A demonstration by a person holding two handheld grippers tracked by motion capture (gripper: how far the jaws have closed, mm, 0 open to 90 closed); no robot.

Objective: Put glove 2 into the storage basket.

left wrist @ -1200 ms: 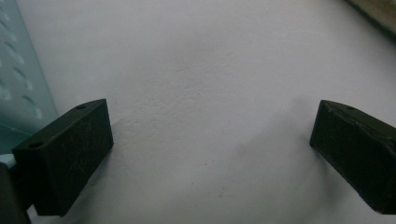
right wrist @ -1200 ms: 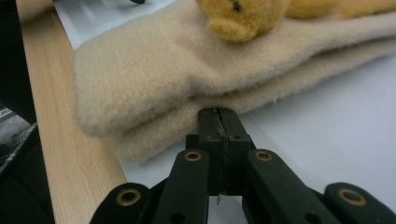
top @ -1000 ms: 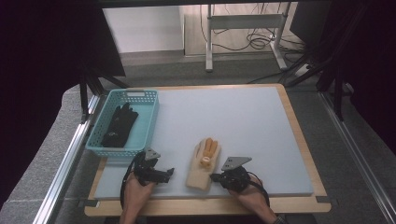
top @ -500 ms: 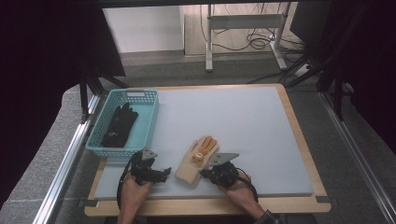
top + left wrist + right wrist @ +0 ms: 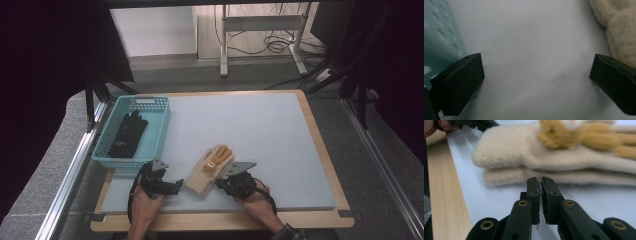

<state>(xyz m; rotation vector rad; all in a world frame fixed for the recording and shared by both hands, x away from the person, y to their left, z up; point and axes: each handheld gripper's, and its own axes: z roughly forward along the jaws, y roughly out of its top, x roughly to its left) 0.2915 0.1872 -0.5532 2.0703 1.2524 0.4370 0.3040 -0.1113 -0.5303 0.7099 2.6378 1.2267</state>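
A pair of cream knitted gloves with orange fingers (image 5: 209, 169) lies stacked on the pale blue mat near the front edge. In the right gripper view the gloves (image 5: 554, 162) sit just beyond my right gripper (image 5: 541, 180), which is shut with nothing between its jaws. My right gripper (image 5: 223, 183) rests at the gloves' right side. To the left of the gloves' cuff sits my left gripper (image 5: 176, 184), open. In the left gripper view its jaws stand wide apart over bare mat (image 5: 534, 62), with the cream glove (image 5: 619, 27) at the upper right.
A turquoise basket (image 5: 152, 132) holding a black glove (image 5: 127, 134) stands at the mat's left side; its wall (image 5: 439, 42) is close beside my left jaw. A wooden border (image 5: 225, 220) frames the mat. The mat's centre and right are bare.
Both grippers have closed in on the gloves from either side. The gloves have turned and slid a little to the left, fingers now pointing up and right.
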